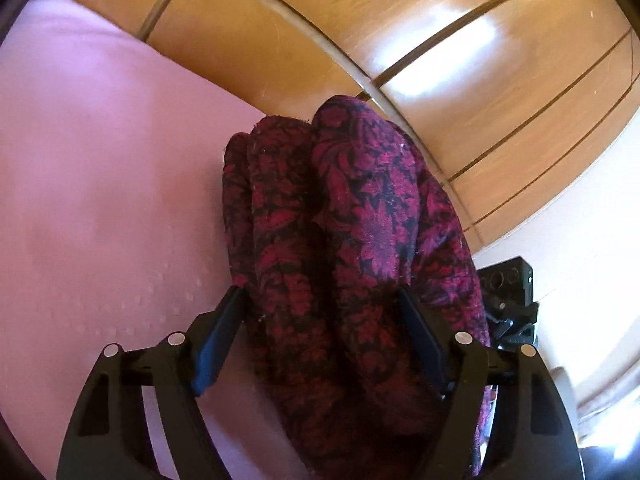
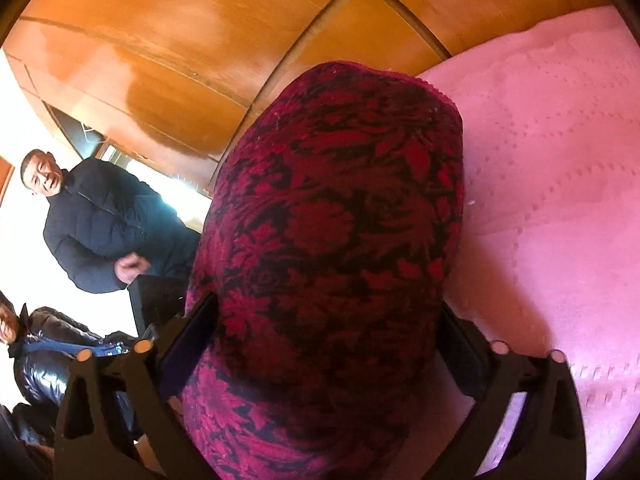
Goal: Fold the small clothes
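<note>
A dark red and black flowered garment (image 1: 340, 232) is bunched in thick folds and fills the middle of the left wrist view. My left gripper (image 1: 320, 300) is shut on it, one finger on each side of the bundle. The same garment (image 2: 340, 220) fills the right wrist view as a rounded bundle. My right gripper (image 2: 324, 312) is shut on it, with the fingertips pressed into the cloth. The garment hangs above a pink bed sheet (image 1: 100, 160), which also shows in the right wrist view (image 2: 560, 160).
A wooden wardrobe (image 1: 400, 20) stands behind the bed and shows in the right wrist view too (image 2: 180, 40). A man in a dark jacket (image 2: 100, 220) stands at the left, another person (image 2: 32, 340) sits below him. A black camera on a stand (image 1: 508, 292) is at the right.
</note>
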